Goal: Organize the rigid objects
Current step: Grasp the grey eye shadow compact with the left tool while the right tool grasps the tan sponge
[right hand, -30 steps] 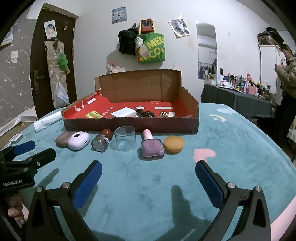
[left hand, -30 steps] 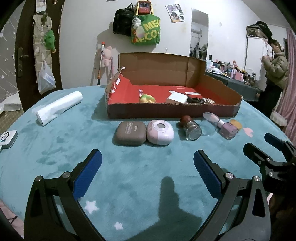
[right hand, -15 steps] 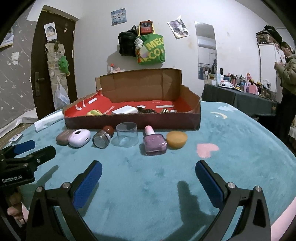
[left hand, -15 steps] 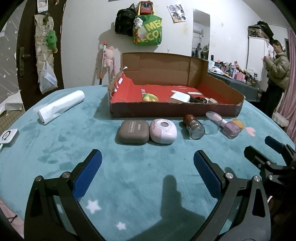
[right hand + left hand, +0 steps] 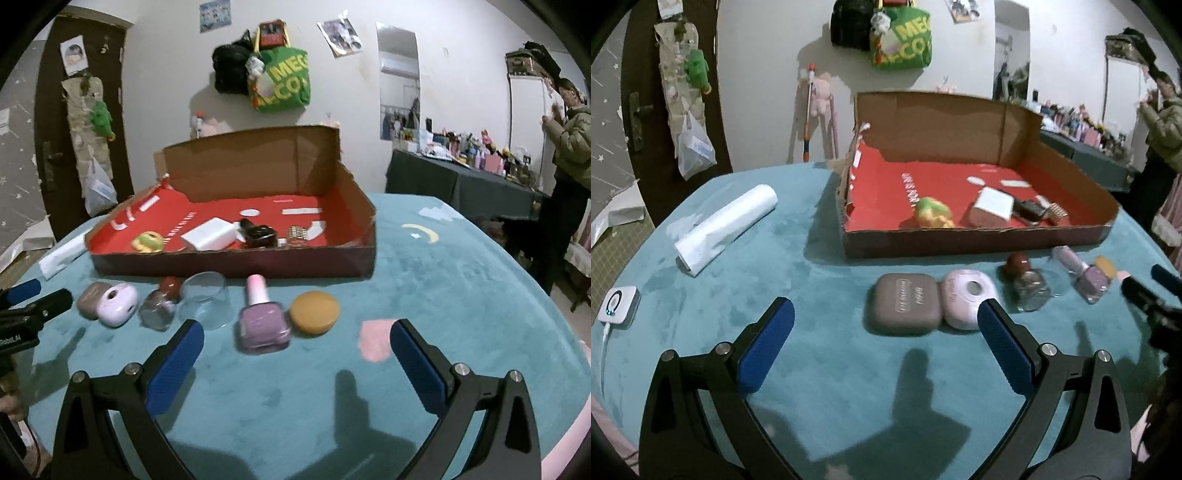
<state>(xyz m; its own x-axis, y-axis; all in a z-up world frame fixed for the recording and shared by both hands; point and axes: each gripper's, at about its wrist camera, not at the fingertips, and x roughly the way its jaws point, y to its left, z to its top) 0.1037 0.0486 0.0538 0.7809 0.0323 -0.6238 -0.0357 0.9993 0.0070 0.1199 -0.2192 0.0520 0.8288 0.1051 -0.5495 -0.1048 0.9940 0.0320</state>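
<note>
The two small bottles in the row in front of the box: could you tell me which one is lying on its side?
The clear glass bottle with the brown round cap, beside the pink case. It lies tipped over, while the purple nail polish bottle stands upright with its pink cap on top.

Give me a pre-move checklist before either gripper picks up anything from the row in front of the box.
1. Left gripper open and empty: ok.
2. Right gripper open and empty: ok.
3. Brown case free to grasp alone: not ok, the pink case touches it.
4. Nail polish bottle lined up between the right fingers: ok.
5. Cardboard box has bare floor left: ok.
6. Glass cup empty: cannot tell.
</note>
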